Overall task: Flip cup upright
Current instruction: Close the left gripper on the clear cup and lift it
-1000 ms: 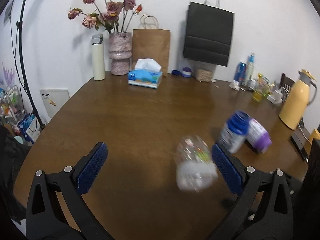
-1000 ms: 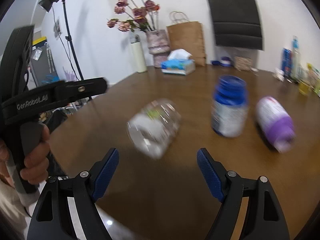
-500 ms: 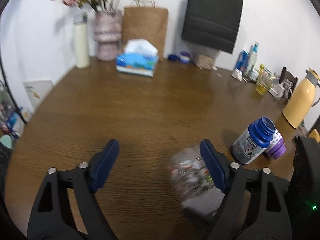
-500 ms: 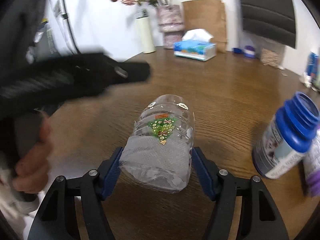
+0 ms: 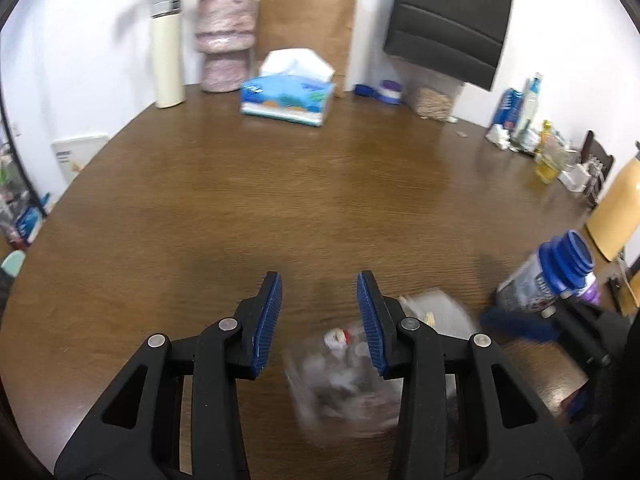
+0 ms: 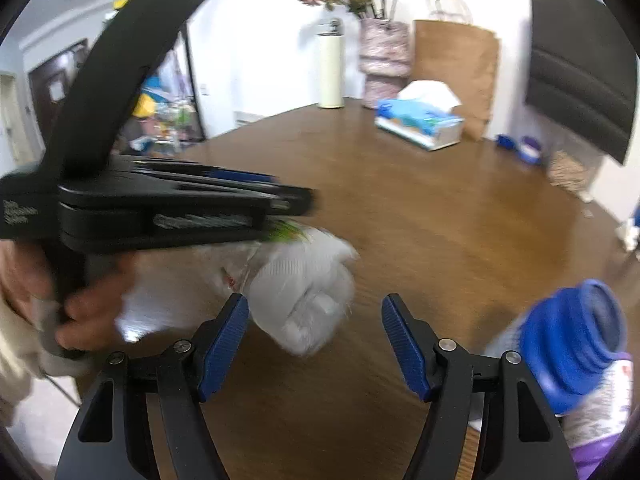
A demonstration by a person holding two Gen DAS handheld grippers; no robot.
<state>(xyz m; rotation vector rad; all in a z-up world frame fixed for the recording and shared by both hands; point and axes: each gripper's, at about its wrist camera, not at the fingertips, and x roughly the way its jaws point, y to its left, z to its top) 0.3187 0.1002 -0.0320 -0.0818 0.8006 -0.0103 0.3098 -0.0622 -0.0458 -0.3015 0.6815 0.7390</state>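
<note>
The clear plastic cup (image 6: 304,292) with printed stickers and white tissue inside lies tilted on the brown table, blurred by motion. In the left wrist view the cup (image 5: 344,380) sits low, under and behind my right finger. My left gripper (image 5: 319,320) has its jaws partly closed with a clear gap and nothing between the pads. It shows in the right wrist view (image 6: 240,200) as a black body just above the cup. My right gripper (image 6: 315,344) is open, its pads apart from the cup, which lies just ahead of it to the left.
A blue-capped bottle (image 6: 568,352) and a purple-capped bottle (image 5: 580,292) stand close on the right. A tissue box (image 5: 286,100), vase (image 5: 226,40), paper bags and a yellow jug (image 5: 616,208) line the table's far side and right edge.
My right gripper has let go of the cup and opened wide. My left gripper's jaws have narrowed and moved over the cup. The cup has shifted left and tilted.
</note>
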